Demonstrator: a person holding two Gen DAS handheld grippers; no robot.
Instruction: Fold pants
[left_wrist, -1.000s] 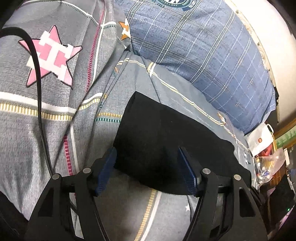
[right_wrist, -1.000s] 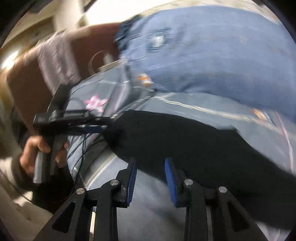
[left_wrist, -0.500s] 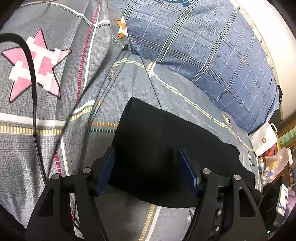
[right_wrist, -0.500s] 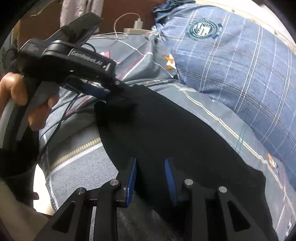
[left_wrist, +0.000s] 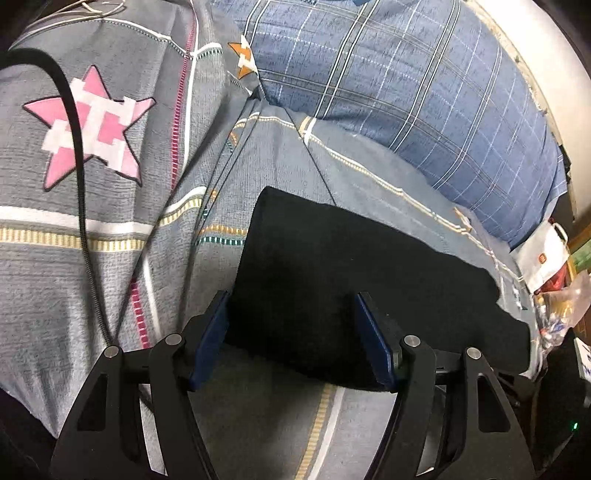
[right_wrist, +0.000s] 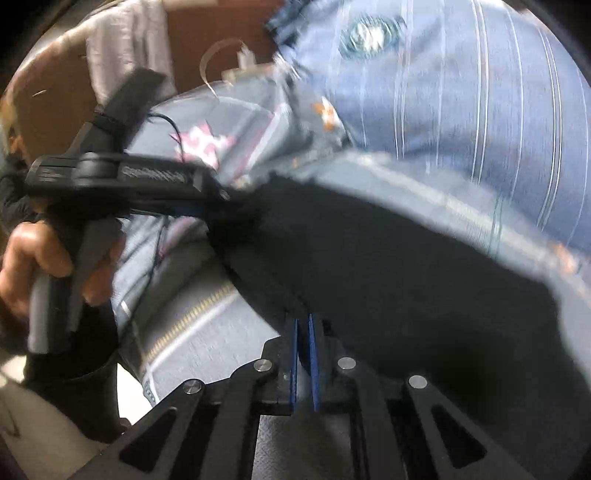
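The black fabric pants (left_wrist: 354, 280) lay as a long dark band on the grey patterned bedsheet (left_wrist: 110, 206), already doubled into a narrow strip, with the blue plaid pillow (left_wrist: 424, 92) beyond them at about one o'clock in the left wrist view. That flat lie looked suited to another fold, end over end.

The left gripper (left_wrist: 291, 332) sat at the strip's near end, toward six o'clock, its blue-padded fingers (left_wrist: 210, 336) spread wide to either side of the cloth's corner. The jaws were released and gripped nothing; whether the pads brushed the fabric could not be told. Likely it was poised to take that end.

In the blurred right wrist view, the right gripper (right_wrist: 303, 339) stood at the pants' near edge at six o'clock, its jaws drawn almost together with only a thin slit between them. The edge seemed to reach into that slit, so it was probably clenched on the cloth, though blur left this uncertain. The left gripper showed at nine o'clock, held in a bare hand (right_wrist: 33, 258).
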